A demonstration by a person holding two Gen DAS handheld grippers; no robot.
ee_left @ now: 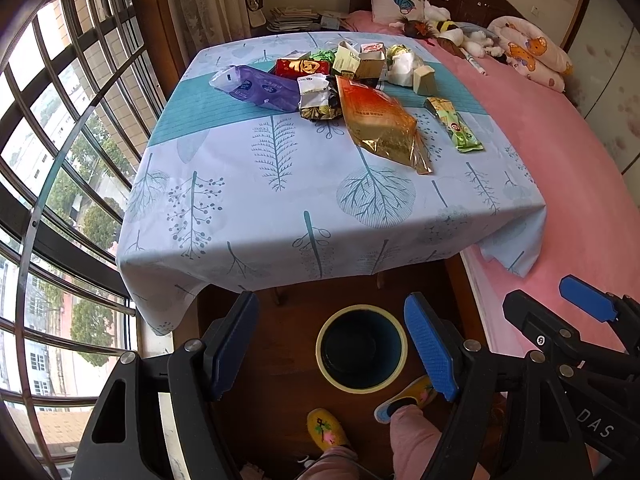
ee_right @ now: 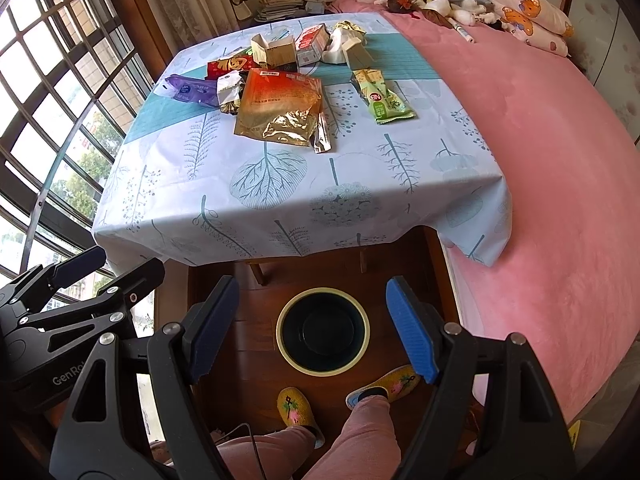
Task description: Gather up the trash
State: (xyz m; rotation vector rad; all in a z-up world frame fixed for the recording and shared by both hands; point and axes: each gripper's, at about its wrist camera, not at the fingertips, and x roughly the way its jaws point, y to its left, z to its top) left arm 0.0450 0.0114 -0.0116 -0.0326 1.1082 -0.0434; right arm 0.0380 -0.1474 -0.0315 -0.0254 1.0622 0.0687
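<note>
Several pieces of trash lie on the far half of the table (ee_left: 280, 208): a large orange and gold foil bag (ee_left: 376, 120) (ee_right: 280, 104), a green snack wrapper (ee_left: 454, 124) (ee_right: 384, 98), a purple pack (ee_left: 256, 86) (ee_right: 188, 88), a red packet (ee_left: 302, 67) and small cartons (ee_right: 280, 50). An empty dark bin (ee_left: 362, 348) (ee_right: 323, 330) with a pale rim stands on the floor below the table's near edge. My left gripper (ee_left: 334, 348) is open and empty above the bin. My right gripper (ee_right: 310, 328) is open and empty beside it, also above the bin.
A bed with a pink cover (ee_left: 580, 184) lies right of the table, with stuffed toys (ee_left: 460, 36) and pillows at its head. A barred window (ee_left: 60, 160) runs along the left. The person's slippered feet (ee_right: 298, 408) stand by the bin on the wooden floor.
</note>
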